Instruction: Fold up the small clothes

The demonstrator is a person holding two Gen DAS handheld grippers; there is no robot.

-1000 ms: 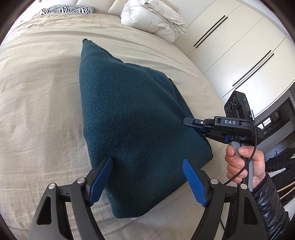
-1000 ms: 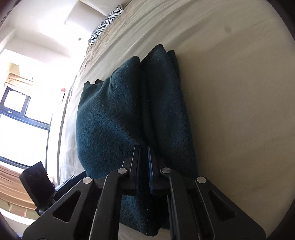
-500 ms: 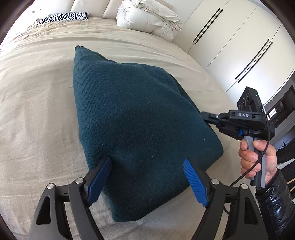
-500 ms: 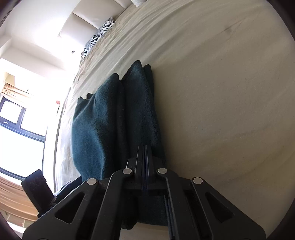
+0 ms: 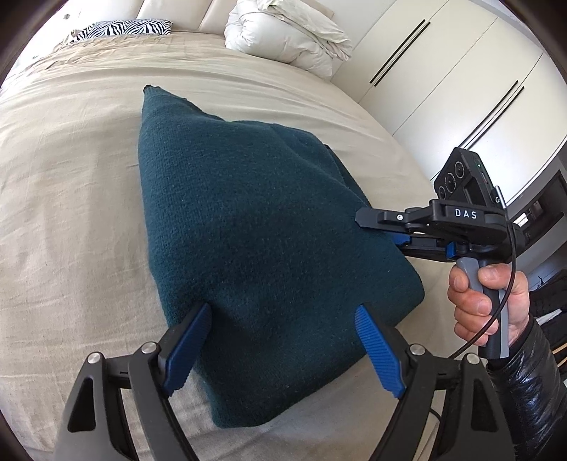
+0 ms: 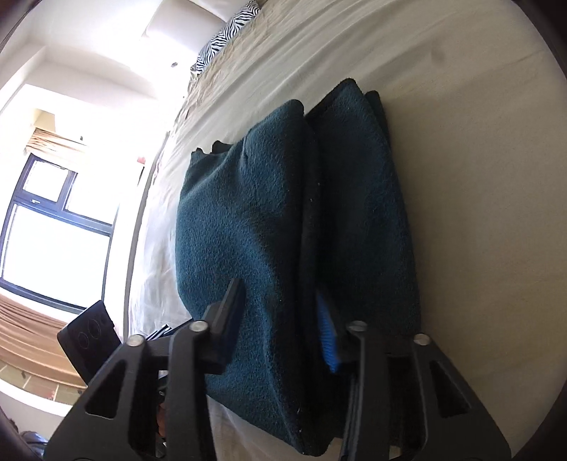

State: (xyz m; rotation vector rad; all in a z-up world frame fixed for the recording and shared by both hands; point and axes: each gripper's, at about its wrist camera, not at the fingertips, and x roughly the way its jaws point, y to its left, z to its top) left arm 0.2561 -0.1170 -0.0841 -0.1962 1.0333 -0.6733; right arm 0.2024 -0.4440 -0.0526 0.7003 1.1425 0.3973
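A dark teal knitted garment (image 5: 248, 227) lies folded in thick layers on the beige bed (image 5: 63, 212). My left gripper (image 5: 283, 347) is open, its blue pads either side of the garment's near edge, holding nothing. My right gripper (image 5: 386, 230) is at the garment's right edge. In the right wrist view the right gripper (image 6: 280, 329) is open; the garment's upper folded layer (image 6: 241, 248) lies between its fingers and one finger sits in the gap above the lower layer (image 6: 365, 212).
A white duvet bundle (image 5: 290, 35) and a zebra-print pillow (image 5: 124, 28) lie at the head of the bed. White wardrobe doors (image 5: 460, 78) stand to the right. A window (image 6: 53, 227) is on the far side.
My right gripper was shut at the garment's edge; its jaws have now opened around the upper folded layer. My left gripper stayed open at the near edge.
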